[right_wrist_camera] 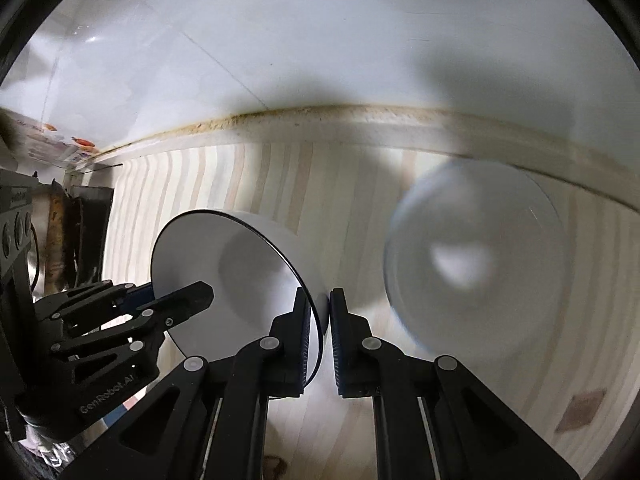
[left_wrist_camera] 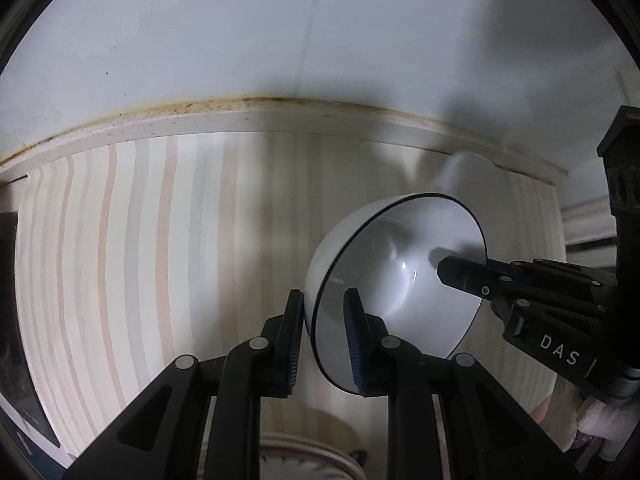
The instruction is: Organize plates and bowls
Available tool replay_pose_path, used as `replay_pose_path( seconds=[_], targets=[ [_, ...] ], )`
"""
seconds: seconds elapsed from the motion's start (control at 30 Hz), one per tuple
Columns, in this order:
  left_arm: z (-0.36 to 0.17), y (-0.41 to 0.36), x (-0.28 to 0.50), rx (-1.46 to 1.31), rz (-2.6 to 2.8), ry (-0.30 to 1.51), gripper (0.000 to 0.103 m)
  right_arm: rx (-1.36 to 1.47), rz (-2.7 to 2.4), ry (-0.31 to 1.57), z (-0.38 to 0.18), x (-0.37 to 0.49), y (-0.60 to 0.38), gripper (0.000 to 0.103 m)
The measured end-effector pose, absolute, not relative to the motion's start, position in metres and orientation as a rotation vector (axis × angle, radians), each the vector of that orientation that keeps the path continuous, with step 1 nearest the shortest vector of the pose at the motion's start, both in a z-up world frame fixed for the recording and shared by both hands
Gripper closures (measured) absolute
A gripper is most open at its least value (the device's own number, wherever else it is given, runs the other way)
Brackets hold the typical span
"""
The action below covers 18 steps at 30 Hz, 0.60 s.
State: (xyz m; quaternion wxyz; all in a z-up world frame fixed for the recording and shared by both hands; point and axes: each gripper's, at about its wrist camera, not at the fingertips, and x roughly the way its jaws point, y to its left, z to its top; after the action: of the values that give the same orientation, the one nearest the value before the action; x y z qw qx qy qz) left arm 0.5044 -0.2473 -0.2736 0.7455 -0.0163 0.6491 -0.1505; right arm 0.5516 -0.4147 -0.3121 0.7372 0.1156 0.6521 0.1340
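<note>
Both tongs, left (left_wrist_camera: 320,340) and right (right_wrist_camera: 320,340), are clamped on opposite rims of one white bowl (left_wrist_camera: 396,276), held tilted above the desk (left_wrist_camera: 160,240) (near its back edge); uneven pulls could slip it loose.

worktop (left_wrist_camera: 160,260): pale, striped | wall (left_wrist_camera: 280,32): white, behind worktop | stained seam (left_wrist_camera: 240,102): along worktop's back edge | dark object (left_wrist_camera: 16,320): worktop's left end

Black hand-held gripper (left_wrist_camera: 322,336) linkages, silver rivets, blue pads (white "DAS" lettering)
</note>
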Motion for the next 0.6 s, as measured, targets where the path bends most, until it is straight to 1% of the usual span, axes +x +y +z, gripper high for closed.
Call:
replay_pose_path(
  seconds=[0.17,0.33,0.37,0.6],
  targets=[
    [-0.247,-0.241,0.463,0.0,-0.386,1.397,0.085,0.282,0.275,1.416,-0.286,0.513,-0.433,0.092],
    [-0.233,-0.256,0.423,0.035,-0.456,1.398,0.085,0.312,0.248,1.4,-0.266,0.458,-0.447,0.092],
    [-0.237,-0.268,0.417,0.037,-0.468,1.401,0.085,0.318,0.241,1.401,-0.262,0.445,-0.453,0.092],
    [-0.233,-0.287,0.36,0.06,-0.567,1.436,0.085,0.366,0.196,1.433,-0.255,0.356,-0.479,0.092]
  ],
)
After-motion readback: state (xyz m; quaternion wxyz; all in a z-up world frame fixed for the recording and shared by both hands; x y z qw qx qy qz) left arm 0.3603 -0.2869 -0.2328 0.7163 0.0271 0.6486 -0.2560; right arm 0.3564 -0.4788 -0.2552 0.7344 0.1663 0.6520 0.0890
